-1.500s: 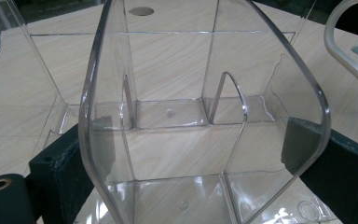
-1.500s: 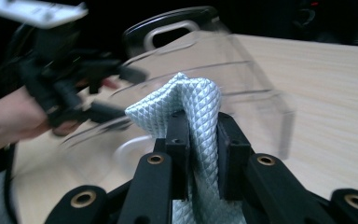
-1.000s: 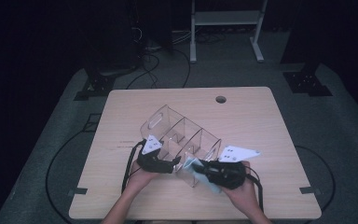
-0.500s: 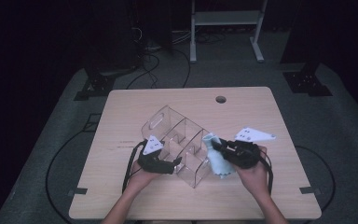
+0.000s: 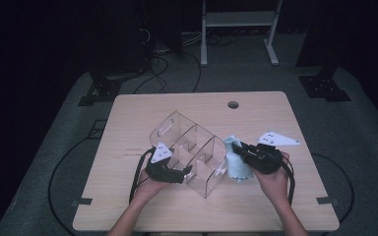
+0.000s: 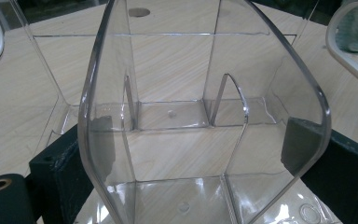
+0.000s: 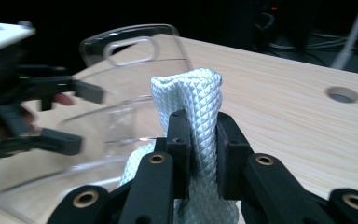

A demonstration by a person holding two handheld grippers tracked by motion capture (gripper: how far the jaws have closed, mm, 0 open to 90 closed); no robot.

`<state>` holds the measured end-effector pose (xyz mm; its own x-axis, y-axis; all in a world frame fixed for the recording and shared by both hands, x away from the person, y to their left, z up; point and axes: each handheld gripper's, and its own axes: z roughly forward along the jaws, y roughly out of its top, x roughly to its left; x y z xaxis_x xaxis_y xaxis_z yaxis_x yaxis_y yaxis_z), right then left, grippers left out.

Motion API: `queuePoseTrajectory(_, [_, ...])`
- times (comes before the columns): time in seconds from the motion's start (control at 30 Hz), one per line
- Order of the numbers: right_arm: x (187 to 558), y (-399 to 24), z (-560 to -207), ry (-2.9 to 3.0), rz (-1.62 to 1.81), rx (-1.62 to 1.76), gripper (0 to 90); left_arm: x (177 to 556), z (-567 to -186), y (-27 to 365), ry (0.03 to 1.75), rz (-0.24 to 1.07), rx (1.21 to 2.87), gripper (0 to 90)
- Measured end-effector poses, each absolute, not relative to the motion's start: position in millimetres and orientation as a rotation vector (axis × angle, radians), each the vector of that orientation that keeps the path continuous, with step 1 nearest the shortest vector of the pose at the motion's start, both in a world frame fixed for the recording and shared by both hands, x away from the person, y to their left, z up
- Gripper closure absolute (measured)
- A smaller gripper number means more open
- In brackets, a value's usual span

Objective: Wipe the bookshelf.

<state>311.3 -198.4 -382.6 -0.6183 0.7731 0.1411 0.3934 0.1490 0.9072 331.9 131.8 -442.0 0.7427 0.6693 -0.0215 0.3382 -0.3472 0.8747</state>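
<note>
Both tongs are at work near the table's six o'clock edge. Held in the person's left hand, the left gripper (image 5: 184,172) clamps one end wall of the clear acrylic organizer (image 5: 189,150): in the left gripper view its two black jaws sit on either side of that rounded wall (image 6: 205,116), pressed against it, with the inner dividers and the wood grain showing through the plastic. The right gripper (image 5: 237,148), in the person's right hand, has its jaws pressed together on a pale blue cloth (image 5: 236,164); in the right gripper view the woven fabric (image 7: 193,107) bunches up between the two pads and rises above them as a folded peak, while the rest hangs below.

Seen from the high view, the organizer lies near the middle of the wooden table (image 5: 128,123), running from about ten o'clock, where its handle slot is, toward five o'clock. The cloth hangs just beside the organizer's end at about three o'clock from it, close to the wall; whether it touches the plastic I cannot tell. A round cable hole (image 5: 233,104) sits in the tabletop toward twelve o'clock, well apart from everything else. Each gripper carries a grey three-cornered plate.
</note>
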Motion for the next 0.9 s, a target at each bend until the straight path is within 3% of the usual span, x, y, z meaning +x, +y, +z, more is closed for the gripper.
queuePoseTrajectory(0.37, [300,-209,-391,2.071,1.411,1.138,78.3,332,-442,131,0.771,0.429,1.958,6.1])
queuePoseTrajectory(0.57, [308,-200,-427,2.194,1.361,1.192,78.2,332,-442,130,0.769,0.426,1.958,6.1])
queuePoseTrajectory(0.8, [305,-205,-410,2.137,1.482,1.171,78.0,333,-442,130,0.769,0.417,1.959,5.8])
queuePoseTrajectory(0.9, [310,-205,-423,2.157,1.493,1.212,77.9,333,-441,131,0.771,0.406,1.961,5.4])
